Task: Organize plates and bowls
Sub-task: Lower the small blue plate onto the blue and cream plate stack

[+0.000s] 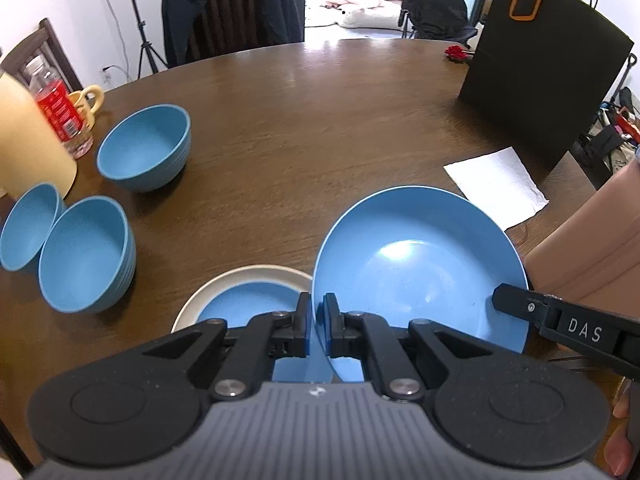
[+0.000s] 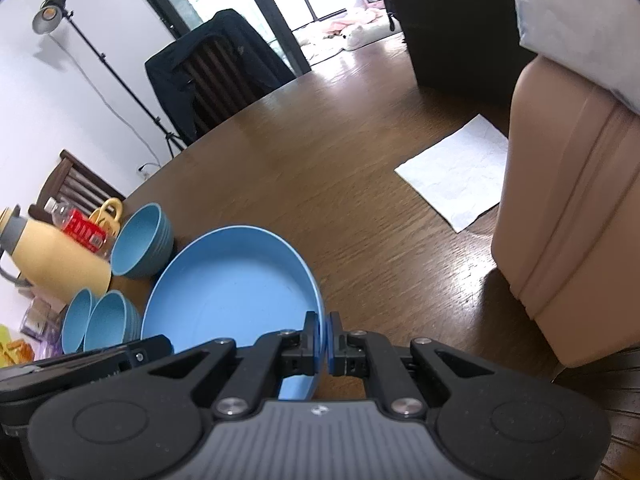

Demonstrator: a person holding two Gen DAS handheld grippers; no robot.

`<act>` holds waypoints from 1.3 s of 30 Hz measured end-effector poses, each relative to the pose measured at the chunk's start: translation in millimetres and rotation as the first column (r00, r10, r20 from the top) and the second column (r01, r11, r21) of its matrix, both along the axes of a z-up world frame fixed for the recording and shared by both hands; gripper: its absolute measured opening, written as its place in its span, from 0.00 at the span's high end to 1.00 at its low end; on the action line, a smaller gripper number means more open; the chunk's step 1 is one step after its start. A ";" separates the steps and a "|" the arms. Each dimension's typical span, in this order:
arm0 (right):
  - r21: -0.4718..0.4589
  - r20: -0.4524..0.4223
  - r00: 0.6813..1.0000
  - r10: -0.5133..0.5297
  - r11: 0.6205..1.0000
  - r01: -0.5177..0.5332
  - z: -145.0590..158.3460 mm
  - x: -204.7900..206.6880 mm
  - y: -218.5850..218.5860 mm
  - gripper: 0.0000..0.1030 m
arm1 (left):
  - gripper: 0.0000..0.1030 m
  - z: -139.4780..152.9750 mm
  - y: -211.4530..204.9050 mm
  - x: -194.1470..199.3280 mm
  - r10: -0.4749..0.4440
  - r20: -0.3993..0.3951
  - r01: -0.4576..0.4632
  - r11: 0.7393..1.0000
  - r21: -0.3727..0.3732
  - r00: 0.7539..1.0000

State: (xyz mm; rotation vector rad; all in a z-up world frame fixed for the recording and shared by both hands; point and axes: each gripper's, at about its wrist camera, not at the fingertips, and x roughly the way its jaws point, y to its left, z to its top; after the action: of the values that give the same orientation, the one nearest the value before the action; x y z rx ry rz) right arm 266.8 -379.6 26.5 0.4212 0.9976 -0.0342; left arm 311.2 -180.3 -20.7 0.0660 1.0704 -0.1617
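We hold the blue plate (image 1: 420,268) by its rim with both grippers, tilted, off the table (image 1: 320,128). Left gripper (image 1: 316,328): jaws narrow, clamped on the plate's near-left rim. Right gripper (image 2: 323,344): jaws narrow, clamped on the rim at the plate's right edge; in the left wrist view it shows as a black arm marked DAS reaching in at the plate's right side.

Just left of the plate and lower down, a cream plate (image 1: 248,276) sits on the table with a smaller blue dish (image 1: 248,304) inside it, partly hidden by the left gripper.

Three blue bowls sit to the left on the table: a far bowl (image 1: 144,148) standing upright, and two near bowls (image 1: 86,252), (image 1: 26,226) tilted and touching each other.

Behind the bowls: a cream jug (image 1: 28,140), a bottle (image 1: 56,108) with a red label, and a yellow mug (image 1: 90,100), close together at the table's left edge.

A white napkin (image 1: 500,188) lies flat beyond the plate on the right. A black bag (image 1: 544,68) with an orange tab stands at the far right of the table. A chair (image 1: 228,8) with a dark jacket stands behind the table.
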 end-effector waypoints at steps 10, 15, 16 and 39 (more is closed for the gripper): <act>0.002 -0.005 0.998 0.061 0.998 -0.061 -1.6 -5.6 18.0 0.96 | 0.93 0.7 19.4 -15.9 0.056 0.000 -0.056 0.998 0.000 0.998; 0.003 -0.007 0.996 0.090 0.996 -0.090 -2.8 -3.9 29.8 0.96 | 0.93 -0.7 31.5 -17.6 0.086 -0.002 -0.086 0.996 0.001 0.996; 0.004 -0.008 0.996 0.094 0.996 -0.094 -3.3 -3.0 32.2 0.96 | 0.93 -1.3 33.8 -17.7 0.091 -0.002 -0.091 0.996 0.001 0.996; 0.009 -0.081 0.974 0.210 0.978 -0.210 -38.8 19.2 90.1 0.96 | 0.93 -32.7 87.5 -11.3 0.188 -0.041 -0.187 0.982 0.032 0.981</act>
State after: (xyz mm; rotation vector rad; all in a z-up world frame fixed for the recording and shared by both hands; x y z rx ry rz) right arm 285.9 -289.5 -12.3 0.3145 1.1187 0.1407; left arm 299.9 -92.8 -53.3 -0.0139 1.1168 0.0219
